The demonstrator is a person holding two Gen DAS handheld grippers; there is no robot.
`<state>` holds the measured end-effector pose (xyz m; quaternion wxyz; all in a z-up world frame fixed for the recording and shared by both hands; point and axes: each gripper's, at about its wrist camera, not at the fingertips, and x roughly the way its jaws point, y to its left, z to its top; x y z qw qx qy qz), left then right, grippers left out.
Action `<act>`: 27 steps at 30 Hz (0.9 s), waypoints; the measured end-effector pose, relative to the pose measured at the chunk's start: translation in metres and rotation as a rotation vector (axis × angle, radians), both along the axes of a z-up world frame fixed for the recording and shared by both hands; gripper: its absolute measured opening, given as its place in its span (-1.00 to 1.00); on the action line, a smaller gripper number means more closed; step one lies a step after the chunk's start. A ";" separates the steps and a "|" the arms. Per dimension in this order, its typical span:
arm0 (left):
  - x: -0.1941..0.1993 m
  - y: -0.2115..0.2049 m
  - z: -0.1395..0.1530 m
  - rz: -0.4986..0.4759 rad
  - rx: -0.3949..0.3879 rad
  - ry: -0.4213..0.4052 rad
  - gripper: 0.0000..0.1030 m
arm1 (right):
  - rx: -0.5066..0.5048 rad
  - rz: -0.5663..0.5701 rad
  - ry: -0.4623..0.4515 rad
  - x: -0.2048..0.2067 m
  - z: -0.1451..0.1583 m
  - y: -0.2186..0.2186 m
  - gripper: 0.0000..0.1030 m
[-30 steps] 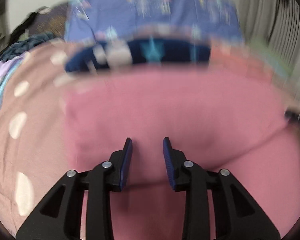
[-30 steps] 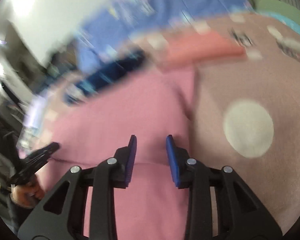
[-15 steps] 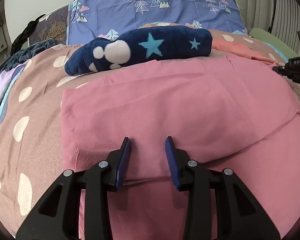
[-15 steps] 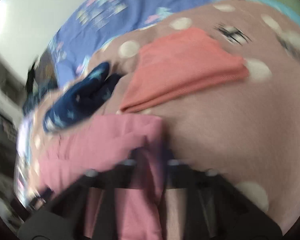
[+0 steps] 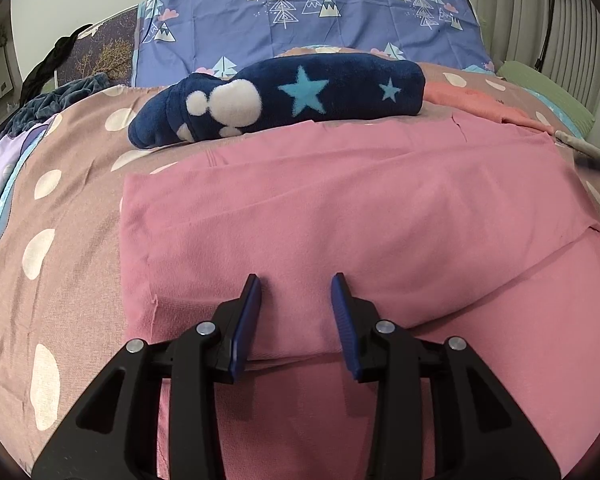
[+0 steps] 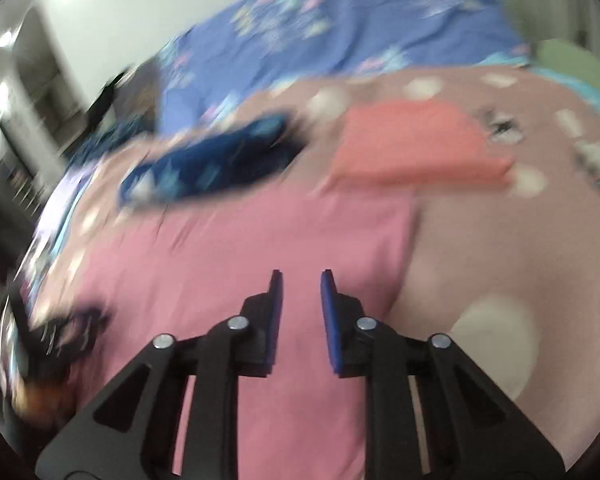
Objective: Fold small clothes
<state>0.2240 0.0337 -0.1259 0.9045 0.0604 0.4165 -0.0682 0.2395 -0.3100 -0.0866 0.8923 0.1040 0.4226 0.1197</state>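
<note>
No brand, label or readable writing shows anywhere in either view; the only prints are patterns.

The pink garment (image 5: 340,208) lies spread across the near middle of the bed, with one layer folded over another, its folded edge running from the near centre up to the right. The left gripper (image 5: 296,292) hangs over the near edge of that fold with its blue pads (image 5: 249,320) set partly apart; pink cloth shows in the gap, but the pads do not press on it. The right gripper (image 6: 300,292) is over the right part of the same garment (image 6: 260,248), near its right edge; its jaws have just been opening after a brief closing, they stand narrowly apart, and nothing is pinched between them. That view is blurred.

Just beyond the garment's far edge lies a folded navy fleece piece (image 5: 292,100) with light blue stars and white blobs. To its right rests a folded coral garment (image 6: 416,148). All sit on a brownish polka-dot bedspread (image 5: 60,216). At the far end leans a blue pillow (image 5: 308,20) printed with trees, clouds and mountains. A green cushion (image 5: 544,92) sits far right.
</note>
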 end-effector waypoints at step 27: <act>-0.126 -0.010 0.045 -0.102 0.074 -0.101 0.16 | -0.045 0.019 -0.042 -0.163 0.002 0.002 -0.45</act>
